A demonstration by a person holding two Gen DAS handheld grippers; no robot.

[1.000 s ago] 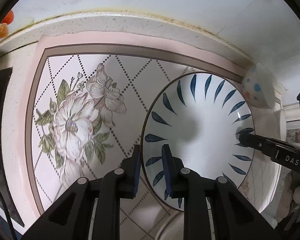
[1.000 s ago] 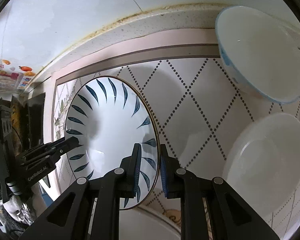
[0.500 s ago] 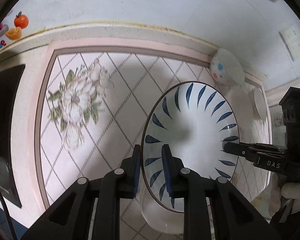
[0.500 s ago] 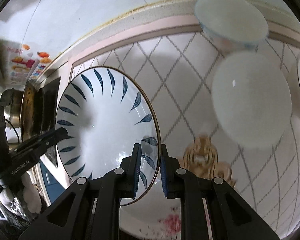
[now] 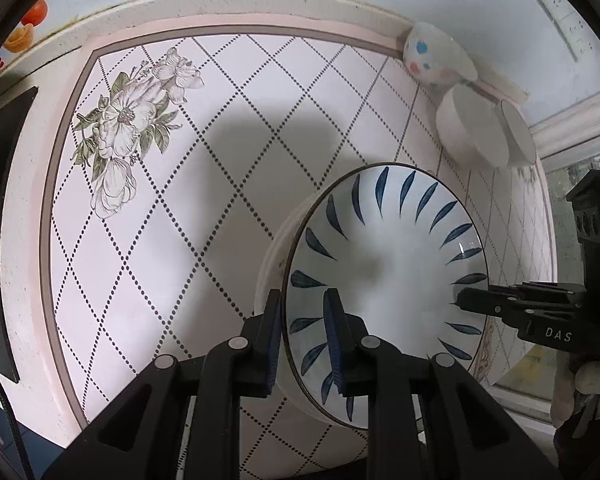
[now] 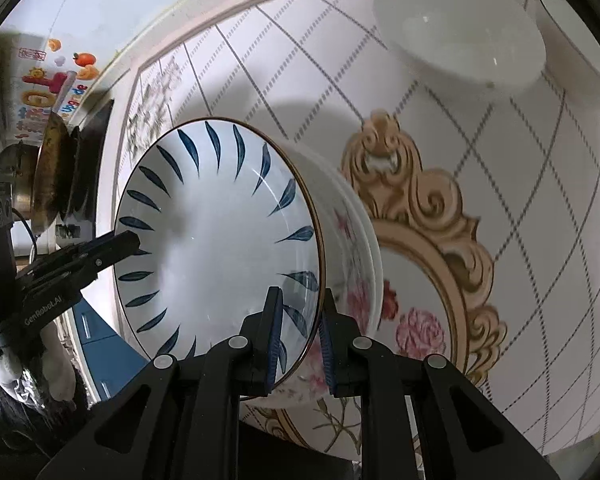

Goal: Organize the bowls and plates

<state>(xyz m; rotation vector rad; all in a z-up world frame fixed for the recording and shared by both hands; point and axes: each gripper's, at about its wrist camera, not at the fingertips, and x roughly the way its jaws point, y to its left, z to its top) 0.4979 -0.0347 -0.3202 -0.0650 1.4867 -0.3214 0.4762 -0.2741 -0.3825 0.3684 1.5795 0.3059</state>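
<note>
Both my grippers pinch one blue-leaf plate over the tiled counter.

From the left: my left gripper [image 5: 303,320] clamps the plate [image 5: 384,264] at its near rim, one finger each side. The plate is white, glossy, ringed with dark blue leaf strokes and a thin dark edge, tilted above a floral dish [image 6: 356,280] that it seems to touch, though I can't be sure. My right gripper [image 6: 298,320] grips the opposite rim. Further right sit two white bowls [image 5: 464,128] near the wall.
</note>
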